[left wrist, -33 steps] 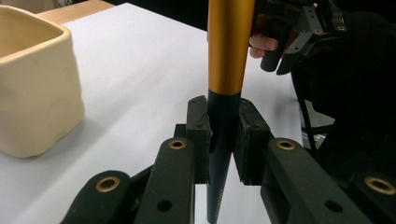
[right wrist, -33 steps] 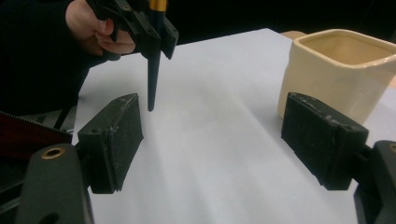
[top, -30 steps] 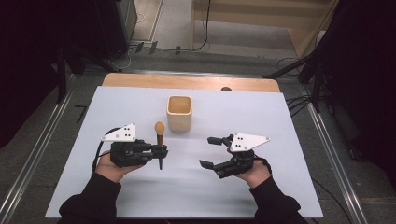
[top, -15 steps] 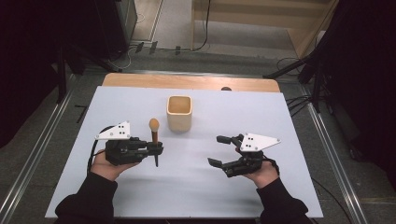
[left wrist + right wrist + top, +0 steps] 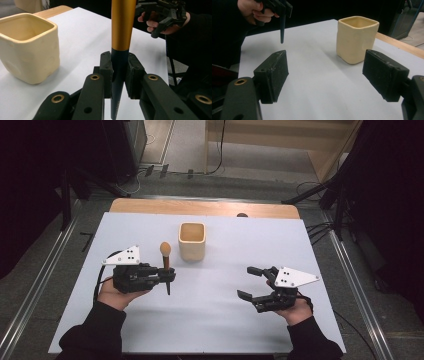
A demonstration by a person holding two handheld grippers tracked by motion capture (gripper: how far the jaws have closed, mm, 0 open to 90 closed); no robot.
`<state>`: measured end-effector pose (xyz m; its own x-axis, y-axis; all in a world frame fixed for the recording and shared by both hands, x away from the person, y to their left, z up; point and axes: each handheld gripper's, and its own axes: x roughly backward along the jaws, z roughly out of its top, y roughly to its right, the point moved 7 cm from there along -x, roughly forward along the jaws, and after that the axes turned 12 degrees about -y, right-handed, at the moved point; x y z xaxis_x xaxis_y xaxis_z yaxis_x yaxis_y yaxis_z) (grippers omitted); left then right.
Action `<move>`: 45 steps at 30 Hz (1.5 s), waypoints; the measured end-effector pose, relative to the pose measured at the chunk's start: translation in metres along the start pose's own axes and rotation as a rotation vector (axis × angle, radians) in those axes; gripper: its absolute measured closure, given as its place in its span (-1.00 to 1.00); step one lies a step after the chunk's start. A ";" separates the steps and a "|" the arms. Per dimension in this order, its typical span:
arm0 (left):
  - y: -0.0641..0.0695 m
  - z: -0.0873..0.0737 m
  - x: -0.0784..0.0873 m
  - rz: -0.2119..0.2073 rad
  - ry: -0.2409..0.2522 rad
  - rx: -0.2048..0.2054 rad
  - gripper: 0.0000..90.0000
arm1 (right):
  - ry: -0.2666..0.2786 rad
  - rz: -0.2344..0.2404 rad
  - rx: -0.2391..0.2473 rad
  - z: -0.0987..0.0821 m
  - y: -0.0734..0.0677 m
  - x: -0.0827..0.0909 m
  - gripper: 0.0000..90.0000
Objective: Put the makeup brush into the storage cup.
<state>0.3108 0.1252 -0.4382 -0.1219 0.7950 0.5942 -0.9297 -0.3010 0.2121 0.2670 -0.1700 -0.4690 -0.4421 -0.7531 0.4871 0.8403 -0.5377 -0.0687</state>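
Now: left gripper drifts left, jaws pinching upright brush with dark handle, gold ferrule, brown head | cream square ceramic cup unmoved on white worktop | right gripper retreats rightward, jaws spread, empty | likely cup insertion next.

The worktop was a pale sheet laid over a wooden board whose far edge showed bare. Grey floor ran around it, with metal rails down each side. Cables trailed beyond, near light wooden furniture. Both flanks lay dark.
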 end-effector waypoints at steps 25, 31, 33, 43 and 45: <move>-0.017 0.039 0.004 0.028 0.018 0.000 0.75 | 0.037 -0.049 -0.072 -0.022 0.008 0.032 -0.52; -0.021 0.054 0.006 0.042 0.017 -0.010 0.75 | 0.045 -0.043 -0.087 -0.025 0.007 0.033 -0.52; -0.024 0.059 0.006 0.049 0.018 -0.020 0.75 | 0.042 -0.047 -0.082 -0.025 0.007 0.034 -0.52; -0.036 0.081 0.003 0.069 0.018 -0.036 0.75 | 0.044 -0.045 -0.082 -0.025 0.007 0.034 -0.52; -0.037 0.083 0.002 0.069 0.021 -0.035 0.75 | 0.043 -0.045 -0.083 -0.025 0.007 0.034 -0.52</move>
<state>0.3734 0.0941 -0.3805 -0.1924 0.7839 0.5903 -0.9304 -0.3370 0.1444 0.2499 -0.2091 -0.4751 -0.4938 -0.7420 0.4534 0.7912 -0.5997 -0.1199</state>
